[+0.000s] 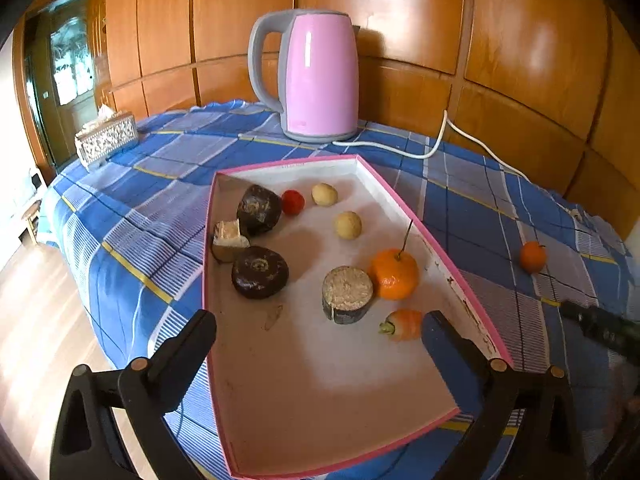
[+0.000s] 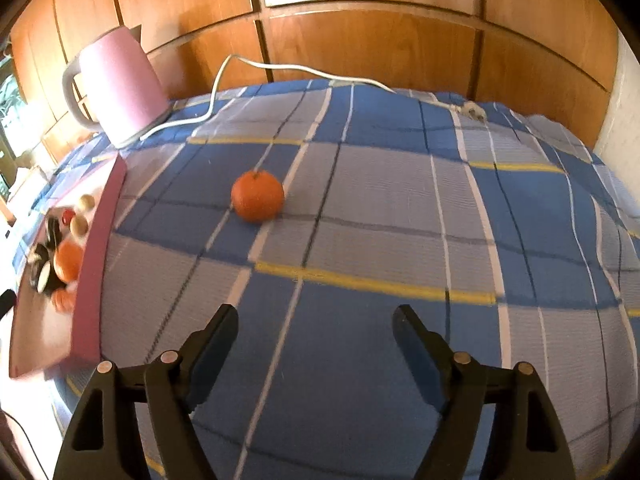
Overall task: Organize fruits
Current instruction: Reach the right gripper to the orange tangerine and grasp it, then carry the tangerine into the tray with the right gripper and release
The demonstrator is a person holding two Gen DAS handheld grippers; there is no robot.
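Counter draped in a blue plaid cloth (image 2: 360, 240), set against glossy orange-brown wood wall panels (image 1: 400, 20). Pink electric kettle (image 1: 320, 76) at the back, white cord (image 2: 224, 80) trailing. Shallow pink-rimmed cardboard tray (image 1: 404, 204) holds mixed fruit. One loose round orange tangerine (image 2: 257, 195) sits on the cloth, apart from the tray. Left tongs (image 1: 320, 328) gape wide above the tray, empty; right tongs (image 2: 316, 332) apart, empty.
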